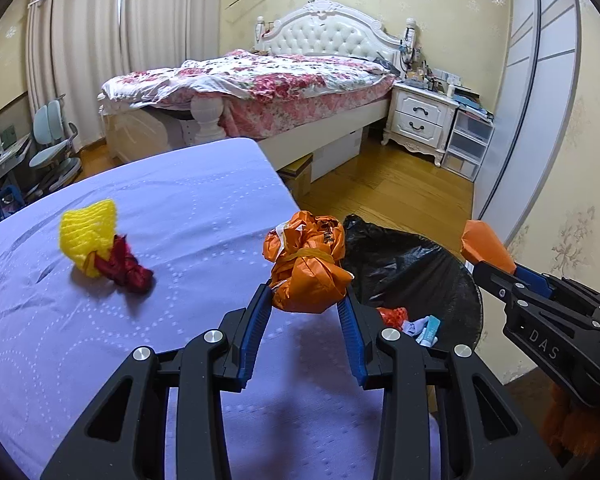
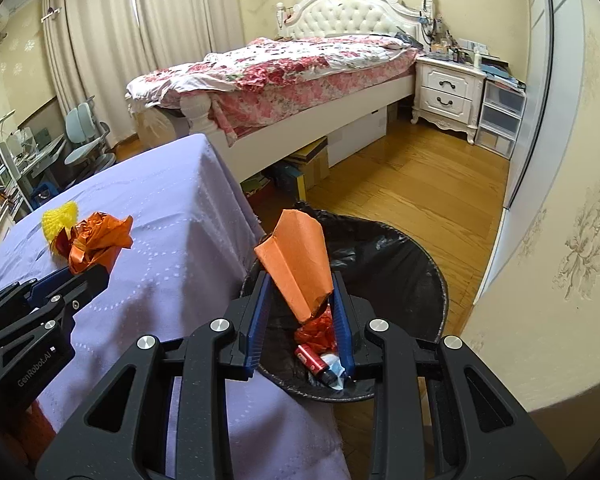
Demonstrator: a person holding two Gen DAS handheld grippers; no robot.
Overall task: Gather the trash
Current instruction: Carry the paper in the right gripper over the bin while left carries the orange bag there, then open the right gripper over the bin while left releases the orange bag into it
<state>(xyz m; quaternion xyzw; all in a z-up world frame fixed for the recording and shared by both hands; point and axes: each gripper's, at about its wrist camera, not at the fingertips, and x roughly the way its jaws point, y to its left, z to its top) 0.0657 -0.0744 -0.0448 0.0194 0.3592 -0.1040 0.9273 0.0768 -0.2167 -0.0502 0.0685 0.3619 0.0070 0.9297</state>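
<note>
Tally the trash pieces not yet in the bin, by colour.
Orange: 2, the crumpled bag in the left gripper and the folded paper in the right gripper
Yellow: 1, foam net
Red: 1, wrapper
Total: 4

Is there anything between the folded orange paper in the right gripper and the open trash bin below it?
Nothing visible. The right gripper holds the folded orange paper directly over the bin, whose black liner mouth is open, with only earlier trash at the bottom.
</note>
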